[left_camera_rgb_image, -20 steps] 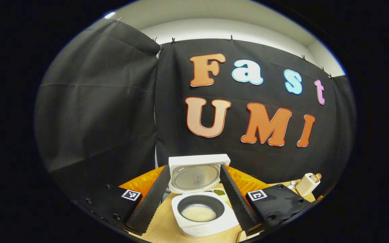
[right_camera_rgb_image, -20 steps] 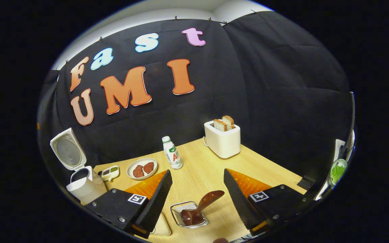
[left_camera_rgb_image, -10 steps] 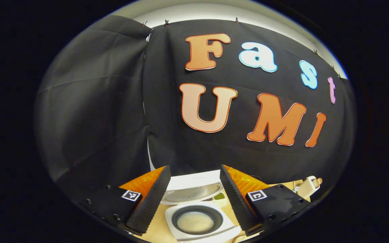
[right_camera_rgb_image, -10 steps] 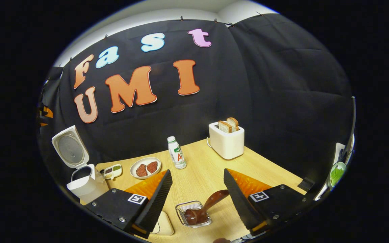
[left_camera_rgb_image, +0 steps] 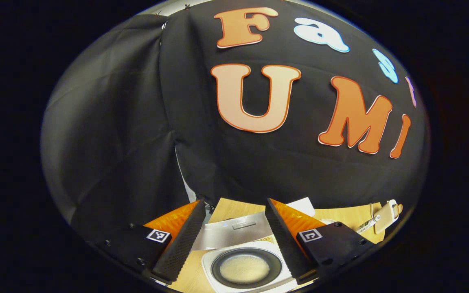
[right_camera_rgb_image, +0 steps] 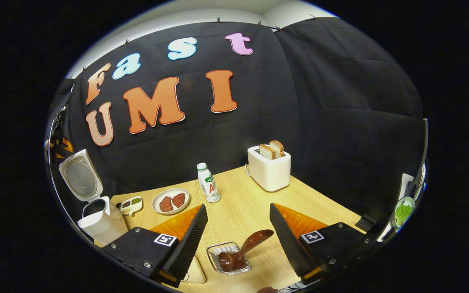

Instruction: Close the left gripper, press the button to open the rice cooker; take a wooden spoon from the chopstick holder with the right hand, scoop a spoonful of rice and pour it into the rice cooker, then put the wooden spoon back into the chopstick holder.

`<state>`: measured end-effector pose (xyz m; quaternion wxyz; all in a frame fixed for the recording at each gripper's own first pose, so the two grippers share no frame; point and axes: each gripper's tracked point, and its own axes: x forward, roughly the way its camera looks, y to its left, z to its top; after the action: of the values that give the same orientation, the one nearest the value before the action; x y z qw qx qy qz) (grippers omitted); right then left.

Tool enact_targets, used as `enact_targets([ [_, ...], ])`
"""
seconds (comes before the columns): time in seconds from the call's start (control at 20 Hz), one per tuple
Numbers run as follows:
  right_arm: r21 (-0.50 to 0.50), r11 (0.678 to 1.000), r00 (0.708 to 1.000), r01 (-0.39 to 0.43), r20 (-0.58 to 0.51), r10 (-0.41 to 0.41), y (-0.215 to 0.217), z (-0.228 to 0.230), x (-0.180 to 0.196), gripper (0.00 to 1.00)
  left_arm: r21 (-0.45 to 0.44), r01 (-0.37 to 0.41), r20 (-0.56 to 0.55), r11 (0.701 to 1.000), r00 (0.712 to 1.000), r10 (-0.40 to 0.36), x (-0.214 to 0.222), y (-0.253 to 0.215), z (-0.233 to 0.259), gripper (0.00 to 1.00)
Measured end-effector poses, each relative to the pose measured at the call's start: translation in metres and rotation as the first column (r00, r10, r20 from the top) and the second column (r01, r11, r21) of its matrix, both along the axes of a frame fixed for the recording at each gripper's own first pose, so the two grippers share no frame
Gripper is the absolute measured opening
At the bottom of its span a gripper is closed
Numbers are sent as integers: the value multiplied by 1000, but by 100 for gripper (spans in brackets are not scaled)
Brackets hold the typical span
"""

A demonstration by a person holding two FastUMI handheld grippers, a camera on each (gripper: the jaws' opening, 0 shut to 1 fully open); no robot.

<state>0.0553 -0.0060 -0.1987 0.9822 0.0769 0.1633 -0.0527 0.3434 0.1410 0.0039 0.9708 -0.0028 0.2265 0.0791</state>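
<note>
The white rice cooker (left_camera_rgb_image: 259, 248) stands open under my left gripper (left_camera_rgb_image: 234, 202), its dark pot holding pale rice (left_camera_rgb_image: 244, 268). The raised lid (left_camera_rgb_image: 234, 234) lies between my open fingers. In the right gripper view the cooker (right_camera_rgb_image: 96, 221) sits at the far left with its lid (right_camera_rgb_image: 79, 181) up. A brown wooden spoon (right_camera_rgb_image: 244, 248) rests bowl-down in a small wire basket (right_camera_rgb_image: 218, 254), handle pointing up and right. My right gripper (right_camera_rgb_image: 238, 206) is open above it, and neither finger touches the spoon. A cream holder (left_camera_rgb_image: 385, 212) stands at the right of the left gripper view.
On the wooden table (right_camera_rgb_image: 238, 215) are a plate with two meat patties (right_camera_rgb_image: 171, 201), a small sauce dish (right_camera_rgb_image: 130, 205), a white bottle (right_camera_rgb_image: 209, 183) and a white toaster holding bread (right_camera_rgb_image: 269, 167). A cream object (right_camera_rgb_image: 196, 272) lies by my right gripper's left finger.
My left gripper has moved forward over the cooker, so the pot and lid have slid lower and closer in its view. My right gripper has hardly shifted; the spoon stays in the basket.
</note>
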Motion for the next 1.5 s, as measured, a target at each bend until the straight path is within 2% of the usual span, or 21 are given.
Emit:
enact_targets([
  [0.25,30,999,999,-43,9,43,14,15,1,95,13,19,-14,1000,1000,-19,-11,-5,-4,100],
  [0.6,-45,989,985,-144,86,147,38,57,6,95,51,64,-33,997,998,-62,-59,-26,-25,100],
  [0.7,-39,984,979,-173,102,176,43,63,4,95,21,65,-44,998,997,-64,-77,-33,-38,100],
  [0.85,-33,978,972,-206,111,208,44,62,-2,95,-95,79,-80,992,993,-86,-107,-48,-66,100],
  [1.0,-33,971,965,-236,108,239,44,61,-6,95,-111,93,-97,989,990,-104,-136,-61,-102,100],
  [1.2,-26,962,956,-271,107,272,49,59,-10,95,-83,87,-145,993,984,-99,-166,-73,-149,100],
  [1.3,-27,959,954,-283,97,285,53,54,-11,95,-106,60,-156,993,985,-77,-176,-74,-168,100],
  [1.5,-28,957,954,-288,80,290,50,46,-13,95,-248,-23,-149,969,989,-15,-178,-67,-189,100],
])
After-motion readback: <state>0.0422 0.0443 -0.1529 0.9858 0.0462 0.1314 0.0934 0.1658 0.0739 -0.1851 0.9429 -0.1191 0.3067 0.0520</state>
